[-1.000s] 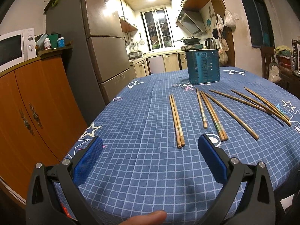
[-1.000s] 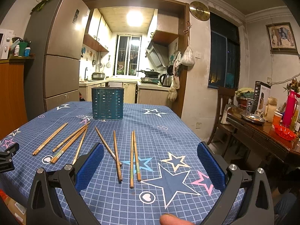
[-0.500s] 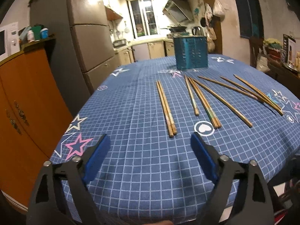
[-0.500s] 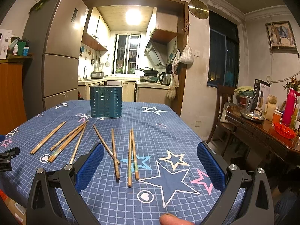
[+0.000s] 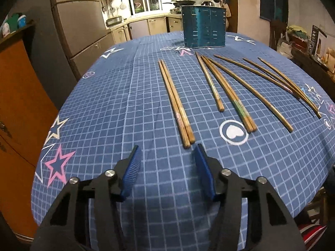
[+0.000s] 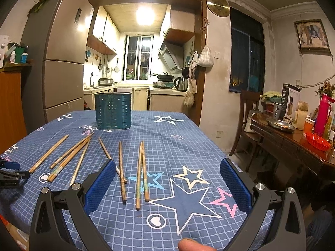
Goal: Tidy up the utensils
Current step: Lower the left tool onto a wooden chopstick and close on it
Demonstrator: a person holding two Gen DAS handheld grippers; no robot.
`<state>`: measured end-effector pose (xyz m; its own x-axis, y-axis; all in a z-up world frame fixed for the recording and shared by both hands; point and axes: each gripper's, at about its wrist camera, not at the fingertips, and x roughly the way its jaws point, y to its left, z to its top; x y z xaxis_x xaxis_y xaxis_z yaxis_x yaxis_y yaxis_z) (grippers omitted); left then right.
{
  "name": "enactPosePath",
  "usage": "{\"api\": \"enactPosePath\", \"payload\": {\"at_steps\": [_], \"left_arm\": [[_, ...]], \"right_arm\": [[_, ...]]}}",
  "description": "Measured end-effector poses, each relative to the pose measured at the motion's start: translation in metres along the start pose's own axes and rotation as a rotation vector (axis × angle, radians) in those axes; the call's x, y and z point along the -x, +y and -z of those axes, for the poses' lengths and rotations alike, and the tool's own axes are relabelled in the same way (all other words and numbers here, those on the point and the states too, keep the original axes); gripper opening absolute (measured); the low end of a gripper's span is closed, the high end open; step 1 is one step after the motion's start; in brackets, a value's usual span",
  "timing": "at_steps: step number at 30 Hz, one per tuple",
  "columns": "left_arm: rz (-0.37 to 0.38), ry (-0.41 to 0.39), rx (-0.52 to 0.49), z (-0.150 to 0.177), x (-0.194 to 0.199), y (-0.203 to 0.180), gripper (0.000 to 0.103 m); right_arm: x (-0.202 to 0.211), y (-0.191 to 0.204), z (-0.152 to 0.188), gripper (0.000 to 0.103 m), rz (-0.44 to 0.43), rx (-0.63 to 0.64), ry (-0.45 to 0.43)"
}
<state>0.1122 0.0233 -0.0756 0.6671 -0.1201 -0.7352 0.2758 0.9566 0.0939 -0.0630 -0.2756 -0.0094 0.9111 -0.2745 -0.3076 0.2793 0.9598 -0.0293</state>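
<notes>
Several wooden chopsticks lie spread on the blue checked tablecloth (image 5: pixel 125 104). A teal perforated utensil holder (image 5: pixel 203 29) stands upright at the far end; it also shows in the right wrist view (image 6: pixel 113 110). My left gripper (image 5: pixel 167 152) is open and empty, low over the cloth, just short of the near ends of the leftmost chopstick pair (image 5: pixel 177 104). My right gripper (image 6: pixel 167 169) is wide open and empty, above the near ends of a chopstick pair (image 6: pixel 141 171) and a single chopstick (image 6: pixel 122 171).
An orange wooden cabinet (image 5: pixel 18 104) and a tall fridge (image 5: pixel 79 21) stand left of the table. A wooden side table (image 6: pixel 293 142) with a pink flask, a red dish and boxes stands at the right, with a chair (image 6: pixel 247 113) behind it. The left gripper's tip (image 6: pixel 10 170) shows at the left edge.
My left gripper has moved forward and lower toward the leftmost chopstick pair, and its jaws have narrowed. My right gripper has barely moved and stays wide open.
</notes>
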Motion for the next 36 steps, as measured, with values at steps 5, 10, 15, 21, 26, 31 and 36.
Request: {"api": "enactPosePath", "payload": {"at_steps": [5, 10, 15, 21, 26, 31, 36], "left_arm": [[-0.018, 0.005, -0.021, -0.005, -0.006, 0.002, 0.049], [-0.067, 0.008, -0.022, -0.007, -0.009, 0.015, 0.051], [-0.068, 0.015, 0.008, -0.008, -0.010, 0.024, 0.051], [-0.045, -0.006, -0.022, -0.018, -0.019, 0.015, 0.041], [0.022, -0.013, -0.019, -0.017, -0.020, 0.012, 0.012], [0.024, -0.014, -0.028, -0.019, -0.023, 0.007, 0.005], [0.042, -0.013, 0.000, -0.018, -0.022, 0.010, 0.005]], "right_arm": [[-0.006, 0.001, -0.002, 0.100, 0.003, 0.002, 0.006], [-0.010, 0.002, 0.000, 0.100, 0.005, 0.007, 0.014], [-0.014, 0.004, 0.001, 0.100, 0.001, 0.012, 0.025], [-0.011, 0.004, 0.003, 0.100, -0.055, 0.019, 0.031], [-0.005, 0.002, 0.004, 0.100, -0.155, -0.039, 0.052], [-0.007, 0.037, 0.004, 0.090, -0.266, 0.053, 0.105], [-0.026, 0.061, 0.007, 0.057, -0.350, 0.115, 0.216]]}}
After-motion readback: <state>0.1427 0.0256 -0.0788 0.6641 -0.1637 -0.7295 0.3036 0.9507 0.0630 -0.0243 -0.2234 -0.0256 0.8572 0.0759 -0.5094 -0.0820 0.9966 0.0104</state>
